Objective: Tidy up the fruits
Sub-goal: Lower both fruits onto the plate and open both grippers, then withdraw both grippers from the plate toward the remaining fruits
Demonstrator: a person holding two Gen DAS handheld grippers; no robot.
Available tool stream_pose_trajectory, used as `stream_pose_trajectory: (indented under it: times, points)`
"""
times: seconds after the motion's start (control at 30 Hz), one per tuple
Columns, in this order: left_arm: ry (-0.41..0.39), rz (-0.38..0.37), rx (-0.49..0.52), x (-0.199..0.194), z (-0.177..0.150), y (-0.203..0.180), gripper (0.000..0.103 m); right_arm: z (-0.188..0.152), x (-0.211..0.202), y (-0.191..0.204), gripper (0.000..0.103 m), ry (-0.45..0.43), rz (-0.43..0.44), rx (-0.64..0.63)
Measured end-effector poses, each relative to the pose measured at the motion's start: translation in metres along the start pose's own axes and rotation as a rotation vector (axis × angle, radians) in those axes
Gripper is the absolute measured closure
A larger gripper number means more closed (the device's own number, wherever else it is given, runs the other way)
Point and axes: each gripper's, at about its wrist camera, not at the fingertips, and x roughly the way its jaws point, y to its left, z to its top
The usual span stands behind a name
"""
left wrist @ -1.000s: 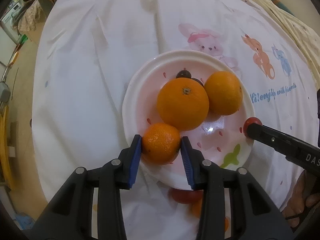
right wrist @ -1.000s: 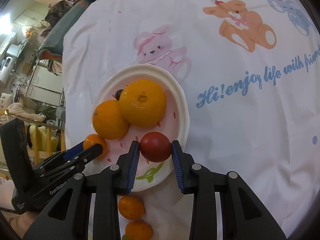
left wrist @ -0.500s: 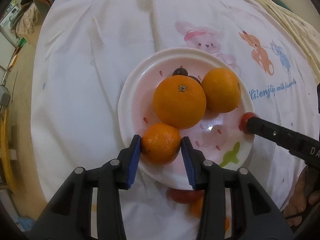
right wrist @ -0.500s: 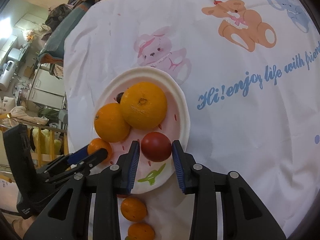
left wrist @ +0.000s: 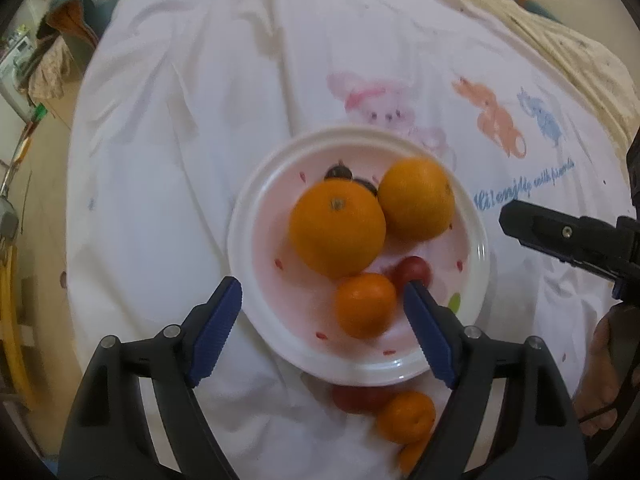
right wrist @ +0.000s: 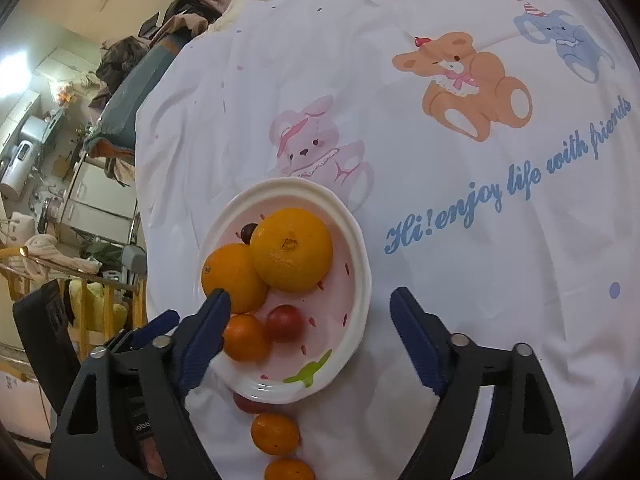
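A white plate [left wrist: 248, 216] [right wrist: 360, 256] holds two big oranges [left wrist: 337, 229] [right wrist: 293, 254], a small mandarin [left wrist: 365, 305] [right wrist: 244, 337], a red tomato [left wrist: 412, 272] [right wrist: 285, 323] and a dark fruit [left wrist: 339, 171]. My left gripper [left wrist: 320, 320] is open and empty over the plate's near edge, beside the mandarin. My right gripper [right wrist: 310, 332] is open and empty, just above the plate's near side; it shows at the right in the left wrist view [left wrist: 560, 236].
On the white cartoon-print cloth [right wrist: 440, 200], below the plate, lie a red tomato [right wrist: 247, 403] [left wrist: 356, 398] and two mandarins [right wrist: 275, 433] [left wrist: 406, 416]. Clutter and furniture stand beyond the table's left edge [right wrist: 80, 184].
Both grippers have opened and pulled back. The mandarin and the red tomato they held now rest on the plate, side by side.
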Motion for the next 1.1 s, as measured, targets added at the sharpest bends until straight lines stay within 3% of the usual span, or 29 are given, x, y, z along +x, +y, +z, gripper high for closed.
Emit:
stream_pose_trajectory:
  times: [0.4, 0.63, 0.9, 1.1]
  points:
    - [-0.058, 0.019, -0.013, -0.018, -0.003, 0.001, 0.023, -0.002, -0.017, 0.008, 0.016, -0.037, 0.008, -0.026]
    - [-0.092, 0.070, 0.019, -0.033, -0.010, 0.000, 0.023, -0.011, -0.032, 0.012, 0.016, -0.066, -0.009, -0.045]
    - [-0.089, 0.065, 0.009, -0.048, -0.022, 0.006, 0.023, -0.026, -0.051, 0.013, 0.016, -0.091, -0.031, -0.059]
    - [-0.107, 0.026, -0.056, -0.068, -0.038, 0.015, 0.023, -0.042, -0.058, 0.014, 0.016, -0.082, -0.039, -0.069]
